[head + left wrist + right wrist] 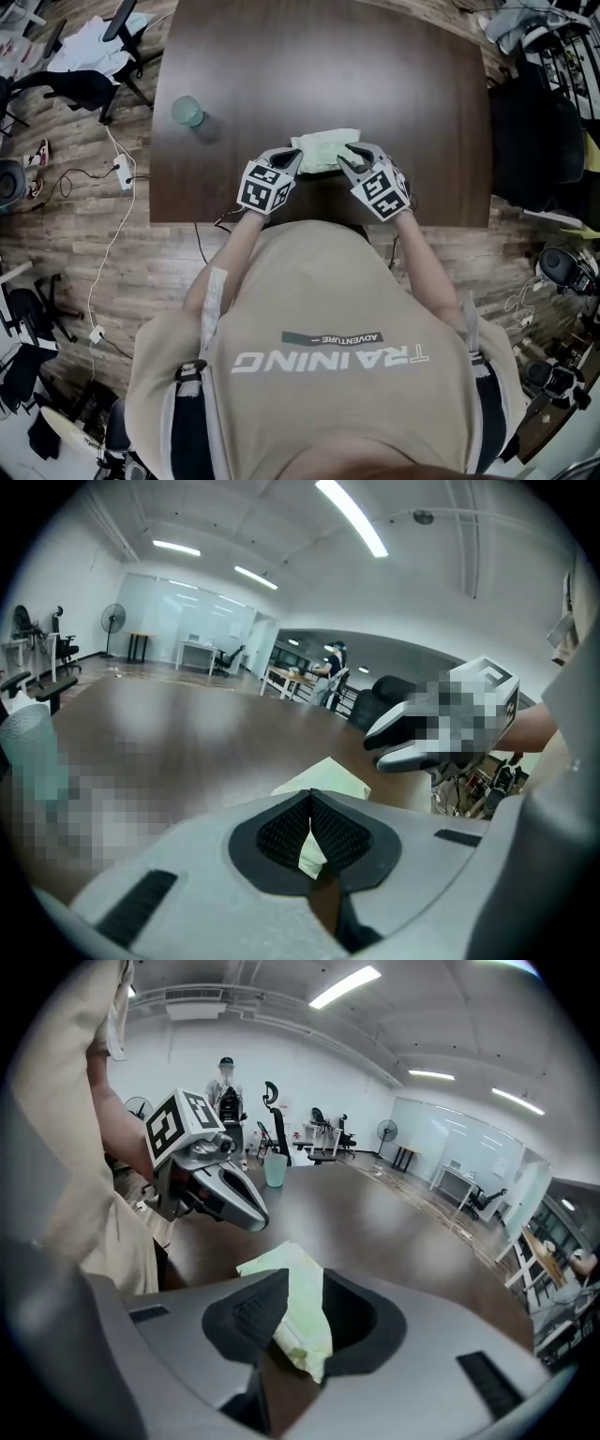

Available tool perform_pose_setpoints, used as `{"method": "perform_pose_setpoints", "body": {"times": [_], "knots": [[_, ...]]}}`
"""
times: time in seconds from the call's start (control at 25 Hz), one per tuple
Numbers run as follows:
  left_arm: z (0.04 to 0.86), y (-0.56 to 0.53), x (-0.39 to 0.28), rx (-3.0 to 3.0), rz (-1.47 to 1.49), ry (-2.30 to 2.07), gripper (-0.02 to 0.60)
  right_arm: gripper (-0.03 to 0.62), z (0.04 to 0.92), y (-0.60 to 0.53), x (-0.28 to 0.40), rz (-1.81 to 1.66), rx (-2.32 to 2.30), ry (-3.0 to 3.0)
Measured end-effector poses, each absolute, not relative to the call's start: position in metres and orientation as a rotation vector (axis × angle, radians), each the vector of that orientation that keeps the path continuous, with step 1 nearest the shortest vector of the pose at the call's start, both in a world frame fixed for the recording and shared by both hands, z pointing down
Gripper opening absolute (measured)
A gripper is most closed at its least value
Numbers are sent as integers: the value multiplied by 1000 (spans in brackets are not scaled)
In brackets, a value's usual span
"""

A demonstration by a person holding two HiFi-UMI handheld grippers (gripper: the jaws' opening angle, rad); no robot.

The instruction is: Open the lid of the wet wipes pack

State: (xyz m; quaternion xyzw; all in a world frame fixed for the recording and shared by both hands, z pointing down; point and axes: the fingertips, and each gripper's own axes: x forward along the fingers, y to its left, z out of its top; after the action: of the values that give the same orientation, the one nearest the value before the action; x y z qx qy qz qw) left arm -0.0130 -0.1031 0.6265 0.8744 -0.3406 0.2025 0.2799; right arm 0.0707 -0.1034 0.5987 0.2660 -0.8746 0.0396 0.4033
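The dark wooden table (375,84) holds the pale green wet wipes pack (323,148) near its front edge, lying flat between the two tools. The left gripper (292,159) comes in from the pack's left side, its jaws pressed together on a thin edge of the pack. The right gripper (349,153) has its jaws apart, with the pack's corner loose between them. A teal cup (187,111) stands well apart, far left

Dark wood table (375,94), plank floor (159,272), office chairs (80,86), white walls (309,1063), ceiling strip lights (352,517).
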Motion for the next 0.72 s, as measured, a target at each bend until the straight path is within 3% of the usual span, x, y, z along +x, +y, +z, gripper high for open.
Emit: {"method": "perform_pose_setpoints", "body": {"times": [0.24,0.72], "knots": [[658,-103,1,2321,620,-837,9,133,637,-95,69,-20,476,-2082],[685,-102,16,2369,807,-725,9,156,676,-87,64,-292,241,-1860]]}}
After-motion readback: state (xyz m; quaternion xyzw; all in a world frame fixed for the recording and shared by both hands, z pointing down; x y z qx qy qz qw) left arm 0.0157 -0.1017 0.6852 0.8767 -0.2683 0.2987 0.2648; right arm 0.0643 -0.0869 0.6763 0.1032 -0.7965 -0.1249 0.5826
